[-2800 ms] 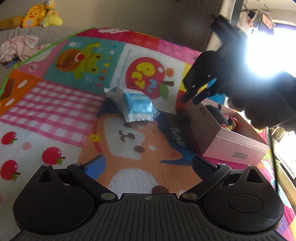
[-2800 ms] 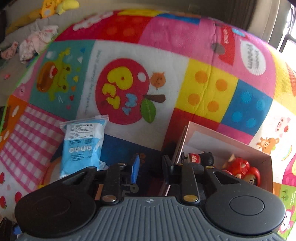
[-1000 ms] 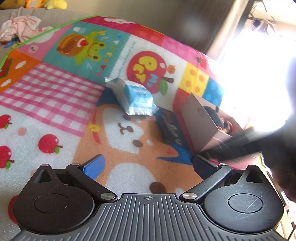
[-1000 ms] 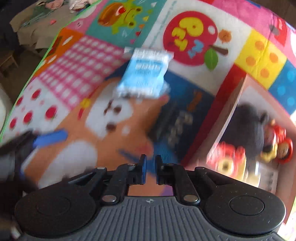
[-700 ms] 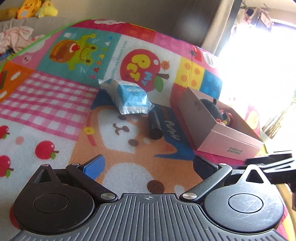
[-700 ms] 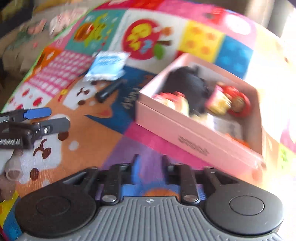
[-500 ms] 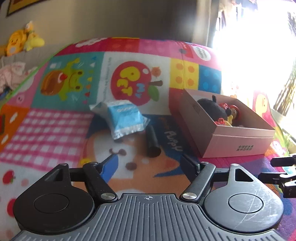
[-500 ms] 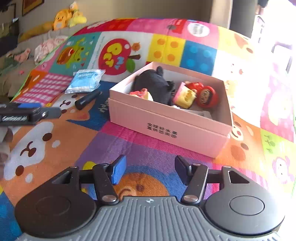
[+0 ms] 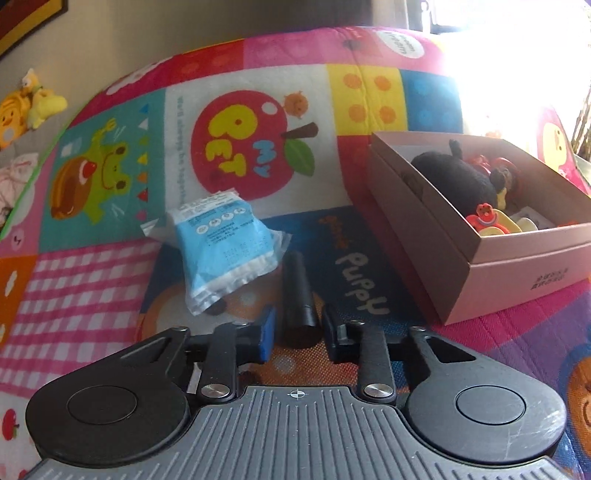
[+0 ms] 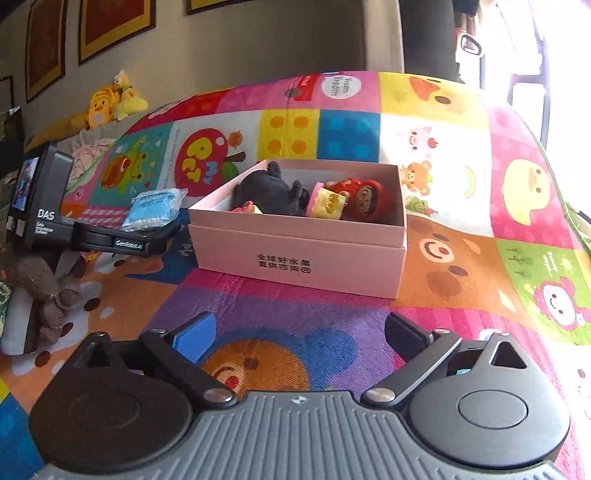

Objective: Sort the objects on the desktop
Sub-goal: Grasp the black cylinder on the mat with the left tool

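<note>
While the left gripper (image 9: 297, 328) sits low over the colourful play mat (image 9: 92, 280), its jaws are drawn in on either side of a black cylinder (image 9: 297, 295) that lies lengthwise on the mat, pointing away from the camera; the pads look to be pressing its near end, though the dark body makes the contact hard to confirm. Just to the left of the cylinder, and touching or nearly touching its far end, lies a blue packet in clear wrap (image 9: 221, 243). To the right stands an open pink cardboard box (image 9: 517, 277), holding a black plush toy (image 9: 454, 181), a red round doll (image 10: 364, 195) and a yellow block-shaped toy (image 10: 328, 203). The right gripper (image 10: 301, 332) hovers over the mat on the near side of the box, its jaws opening wide with nothing between them. From the right wrist view the left gripper appears at the left edge, held by a hand in a brown knitted glove (image 10: 40, 291). Yellow plush toys (image 10: 110, 99) rest beyond the mat's far corner, below framed pictures (image 10: 110, 26) on the wall.
</note>
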### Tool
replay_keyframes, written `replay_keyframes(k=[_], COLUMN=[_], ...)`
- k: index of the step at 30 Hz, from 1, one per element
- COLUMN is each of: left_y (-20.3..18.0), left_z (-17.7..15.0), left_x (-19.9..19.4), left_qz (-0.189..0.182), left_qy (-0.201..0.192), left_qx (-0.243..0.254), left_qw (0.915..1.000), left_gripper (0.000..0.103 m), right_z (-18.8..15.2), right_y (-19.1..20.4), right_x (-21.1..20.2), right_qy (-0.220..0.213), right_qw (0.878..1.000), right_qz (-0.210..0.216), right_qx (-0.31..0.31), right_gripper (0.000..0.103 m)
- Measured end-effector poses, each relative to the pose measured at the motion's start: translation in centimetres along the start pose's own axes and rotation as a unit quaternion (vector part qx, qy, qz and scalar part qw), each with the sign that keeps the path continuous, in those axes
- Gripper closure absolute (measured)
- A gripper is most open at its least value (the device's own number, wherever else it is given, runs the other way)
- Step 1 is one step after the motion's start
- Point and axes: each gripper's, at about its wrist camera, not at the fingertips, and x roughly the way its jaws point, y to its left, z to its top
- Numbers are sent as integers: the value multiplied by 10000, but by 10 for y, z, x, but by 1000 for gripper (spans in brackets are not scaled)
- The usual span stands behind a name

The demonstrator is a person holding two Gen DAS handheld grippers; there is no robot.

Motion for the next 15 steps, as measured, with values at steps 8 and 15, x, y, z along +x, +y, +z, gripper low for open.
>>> replay_keyframes(k=[8, 15], left_y=[-32, -82], left_z=[-21, -32], left_x=[-59, -81], left_qz=[-669, -1891], left_qy=[-139, -89], left_qx=[406, 701], left_qw=[9968, 9794], left_gripper=[77, 76], right_z=[-3, -3], right_y=[-33, -37], right_x=[1, 2], right_qy=[-204, -219], right_qw=[9944, 9926], right_qz=[-361, -424], right_qx=[975, 1117], right_gripper=[0, 0])
